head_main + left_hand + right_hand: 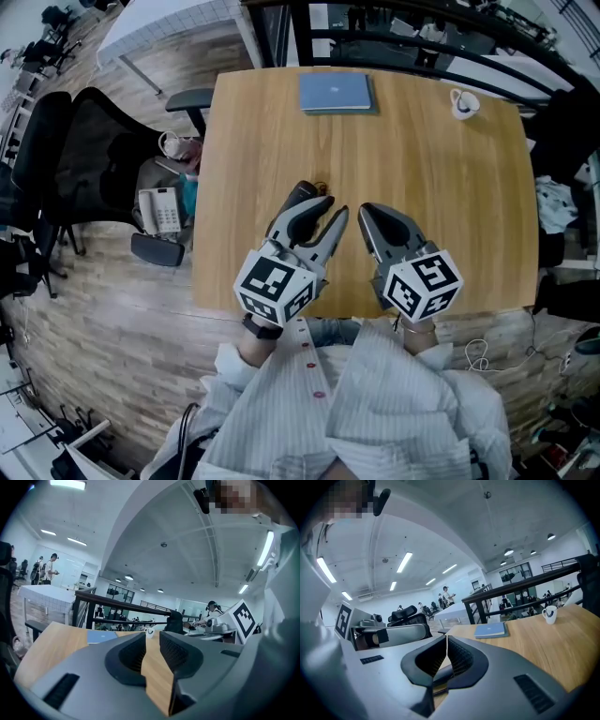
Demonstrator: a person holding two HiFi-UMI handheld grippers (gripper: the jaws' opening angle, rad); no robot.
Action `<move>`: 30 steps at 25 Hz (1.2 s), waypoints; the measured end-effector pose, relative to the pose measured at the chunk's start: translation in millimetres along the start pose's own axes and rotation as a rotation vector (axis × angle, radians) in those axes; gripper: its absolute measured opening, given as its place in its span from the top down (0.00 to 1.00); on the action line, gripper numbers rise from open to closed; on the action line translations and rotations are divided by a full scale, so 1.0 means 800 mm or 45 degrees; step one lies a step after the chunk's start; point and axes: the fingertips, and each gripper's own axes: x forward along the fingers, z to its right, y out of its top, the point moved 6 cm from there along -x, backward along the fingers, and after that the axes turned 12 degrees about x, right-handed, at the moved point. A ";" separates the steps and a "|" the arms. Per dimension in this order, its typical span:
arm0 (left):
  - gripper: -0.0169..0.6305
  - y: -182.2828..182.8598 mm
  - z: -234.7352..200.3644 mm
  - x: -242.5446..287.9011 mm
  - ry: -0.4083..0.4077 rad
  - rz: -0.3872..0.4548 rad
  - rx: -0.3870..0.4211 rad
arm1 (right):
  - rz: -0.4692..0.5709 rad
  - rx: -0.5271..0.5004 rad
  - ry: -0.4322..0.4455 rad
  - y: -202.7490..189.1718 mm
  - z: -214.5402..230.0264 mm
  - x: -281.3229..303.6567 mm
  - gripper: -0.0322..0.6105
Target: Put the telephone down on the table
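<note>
The telephone [160, 210], a white desk set, lies on the seat of a black office chair [89, 155] left of the wooden table [450, 187]. It shows in neither gripper view. Both grippers hover over the table's near edge, away from the phone. My left gripper [324, 208] [152, 638] has its jaws a narrow gap apart, with only the tabletop showing between them. Just to its right, my right gripper [367, 214] [447, 640] has its fingertips touching and holds nothing.
A blue notebook [336, 92] [491, 630] lies at the table's far edge. A white mug [463, 102] [549, 614] stands at the far right corner. A dark railing [117, 607] runs behind the table. Bags and cables sit on the floor to the right.
</note>
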 end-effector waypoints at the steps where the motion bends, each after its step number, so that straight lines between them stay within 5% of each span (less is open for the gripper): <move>1: 0.83 -0.001 0.001 0.001 -0.005 0.000 -0.005 | 0.003 -0.002 -0.002 0.000 0.000 -0.002 0.89; 10: 0.96 -0.006 0.010 0.000 -0.068 -0.026 -0.044 | 0.019 -0.016 -0.024 0.000 -0.002 -0.013 0.89; 30: 0.96 -0.019 0.014 0.000 -0.087 -0.084 -0.035 | -0.023 -0.043 -0.011 -0.008 -0.007 -0.017 0.90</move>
